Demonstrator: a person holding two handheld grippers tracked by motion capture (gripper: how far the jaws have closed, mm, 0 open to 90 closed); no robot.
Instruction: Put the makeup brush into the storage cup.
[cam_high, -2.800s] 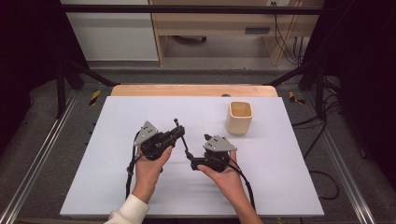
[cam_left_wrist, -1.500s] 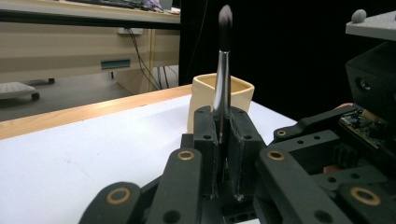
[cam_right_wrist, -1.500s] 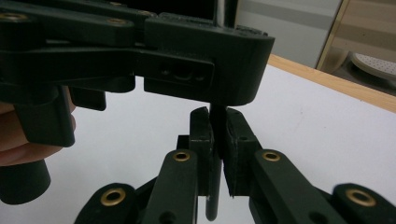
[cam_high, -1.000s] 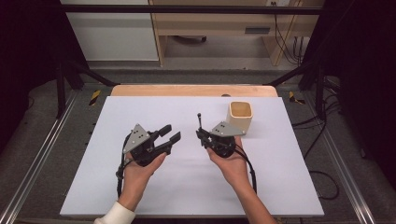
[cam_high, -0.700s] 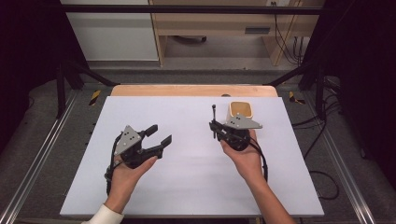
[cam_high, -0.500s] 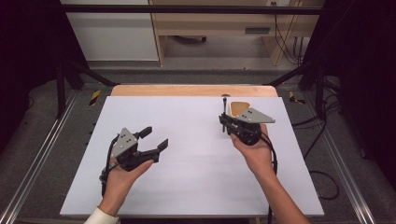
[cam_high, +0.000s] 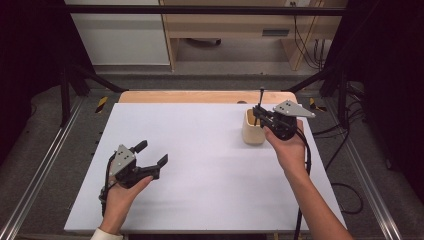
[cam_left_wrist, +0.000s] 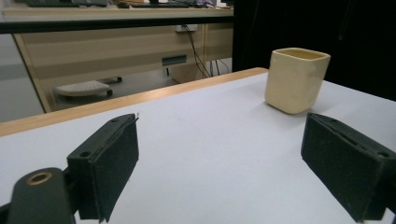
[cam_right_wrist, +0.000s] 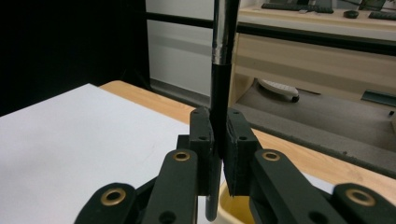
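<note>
- Your table (cam_high: 210, 165) carries a cream cup (cam_high: 252, 127) at its far right, standing upright near the wooden back edge.
- Your right forearm reaches up the right side, hand raised beside the cup, with the right tool (cam_high: 261, 116) level with the cup's rim.
- That tool is clamped tight on a black pen (cam_right_wrist: 219, 93), which stands upright, its lower tip hanging over the cup's opening.
- Your left hand rests low at the near left, well apart from the cup; the left tool (cam_high: 151, 154) points across the table towards it.
- Its jaws have just been opening and now stand wide with nothing between them.
- Since a second ago, your right hand has carried the pen from mid-table over to the cup, while your left has drawn back towards the near left corner.
</note>
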